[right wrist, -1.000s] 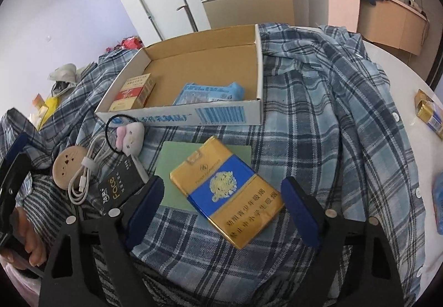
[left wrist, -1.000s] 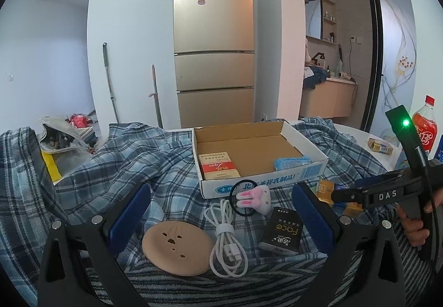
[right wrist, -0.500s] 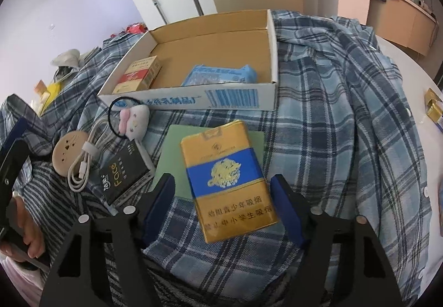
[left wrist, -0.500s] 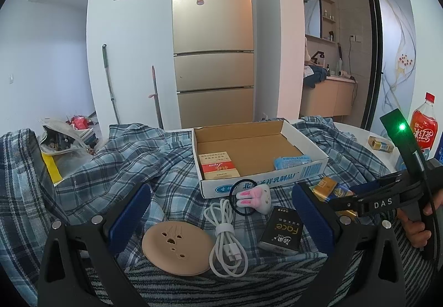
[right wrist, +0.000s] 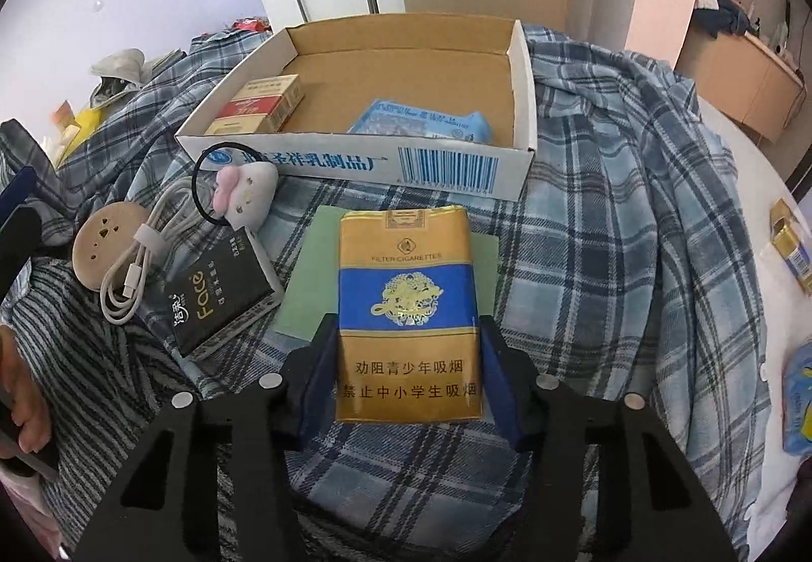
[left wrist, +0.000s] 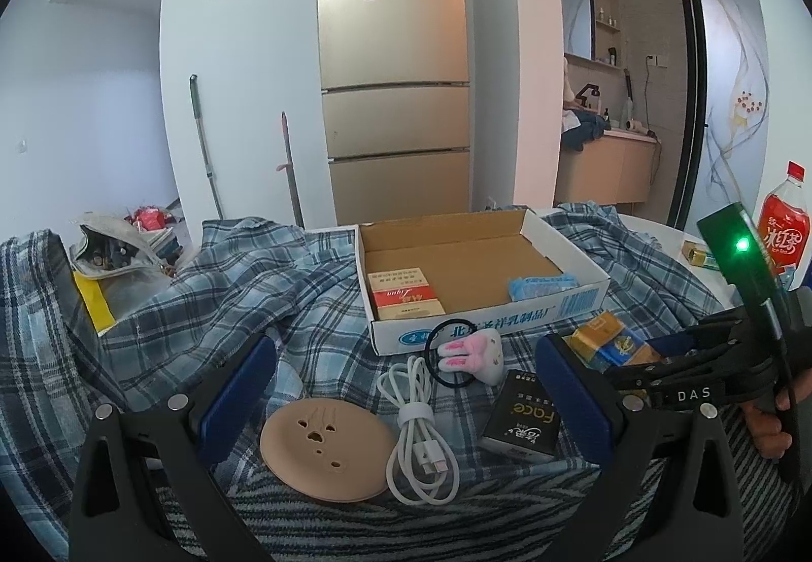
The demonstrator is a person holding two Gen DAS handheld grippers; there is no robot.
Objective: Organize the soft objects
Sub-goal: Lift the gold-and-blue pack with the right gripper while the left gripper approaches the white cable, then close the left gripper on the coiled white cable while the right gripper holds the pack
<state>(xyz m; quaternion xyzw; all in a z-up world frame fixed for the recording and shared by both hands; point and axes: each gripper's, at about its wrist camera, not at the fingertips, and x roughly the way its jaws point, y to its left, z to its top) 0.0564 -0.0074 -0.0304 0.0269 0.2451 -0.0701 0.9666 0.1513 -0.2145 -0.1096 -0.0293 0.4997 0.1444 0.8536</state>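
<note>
My right gripper (right wrist: 406, 359) has its blue pads against both sides of a yellow and blue soft cigarette pack (right wrist: 406, 303), which lies on a green card (right wrist: 314, 288) on the plaid cloth. The pack also shows in the left wrist view (left wrist: 606, 341), between the right gripper's fingers. Behind it stands an open cardboard box (right wrist: 457, 166) holding a red cigarette pack (right wrist: 259, 103) and a blue tissue packet (right wrist: 421, 120). My left gripper (left wrist: 406, 389) is open and empty, held above a white cable (left wrist: 421, 430), a bunny hair tie (left wrist: 472, 351) and a black "Face" tissue pack (left wrist: 522, 415).
A tan round disc (left wrist: 325, 450) lies at front left. A red drink bottle (left wrist: 781, 222) and a small yellow box (right wrist: 791, 247) stand on the white table at right. Plaid cloth (right wrist: 609, 207) covers the surface. A fridge (left wrist: 393, 55) stands behind.
My right gripper has moved forward around the yellow and blue pack and narrowed until its pads meet the pack's sides. The left gripper has stayed in place.
</note>
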